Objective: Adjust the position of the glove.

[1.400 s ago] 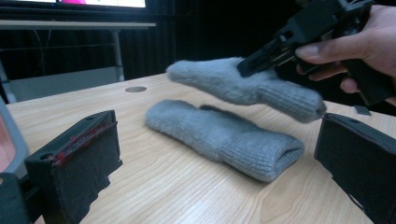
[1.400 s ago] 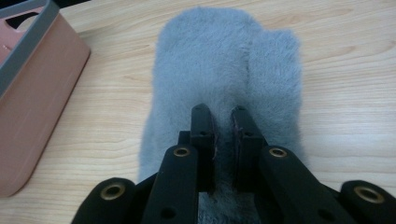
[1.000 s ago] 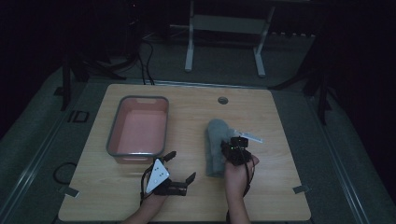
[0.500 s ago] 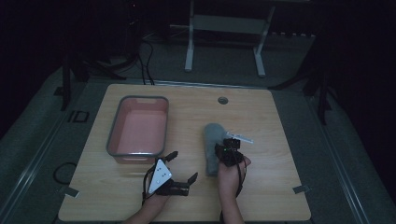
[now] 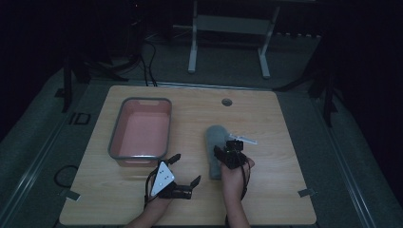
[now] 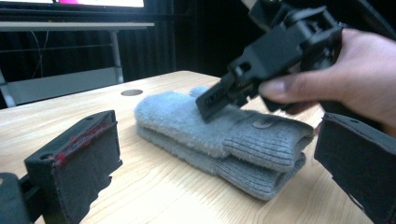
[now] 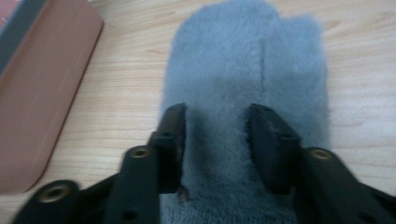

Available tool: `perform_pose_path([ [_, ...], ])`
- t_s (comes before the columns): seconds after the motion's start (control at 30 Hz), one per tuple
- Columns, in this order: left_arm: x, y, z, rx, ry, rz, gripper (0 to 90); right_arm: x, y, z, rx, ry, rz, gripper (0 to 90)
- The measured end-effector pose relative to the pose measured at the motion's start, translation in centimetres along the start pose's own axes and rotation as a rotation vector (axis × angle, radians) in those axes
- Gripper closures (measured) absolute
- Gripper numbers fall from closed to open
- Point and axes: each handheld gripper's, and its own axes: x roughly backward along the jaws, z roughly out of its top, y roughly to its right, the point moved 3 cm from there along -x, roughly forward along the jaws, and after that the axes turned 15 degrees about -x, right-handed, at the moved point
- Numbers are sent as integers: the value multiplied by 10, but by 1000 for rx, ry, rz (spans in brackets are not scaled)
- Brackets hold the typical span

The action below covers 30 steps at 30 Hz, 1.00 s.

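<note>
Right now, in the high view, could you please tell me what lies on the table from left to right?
Pink bin → left tool → grey mittens → right tool, open over the mittens' cuff end.

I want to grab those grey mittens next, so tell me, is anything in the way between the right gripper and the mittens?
Nothing visible is. The right gripper sits directly over the grey mittens, its jaws having just been opening, apart over the fleece with no other object between. The pink bin stands off to the side, and the left gripper is open on the table.
</note>
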Motion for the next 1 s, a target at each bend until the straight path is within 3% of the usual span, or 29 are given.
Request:
perform_pose_path([
  [0.07,-1,0,0,2,0,-4,5,3,-1,3,-2,-16,20,452],
  [0.2,-2,1,-2,-4,-12,-11,5,10,-1,9,73,-43,58,258],
  [0.3,-2,2,-3,-10,-20,-15,5,14,0,14,104,-55,87,186],
  [0.5,-3,2,-6,-25,-39,-17,5,21,10,26,186,-84,141,147],
  [0.57,-3,1,-8,-17,-51,-17,5,21,16,30,222,-85,133,149],
  [0.73,-2,0,-11,5,-84,-9,5,21,27,40,277,-119,196,149],
  [0.83,0,1,-11,18,-101,-8,5,22,30,42,353,-125,194,148],
  [1.0,3,1,-13,28,-107,-30,5,21,36,42,412,-153,214,147],
])
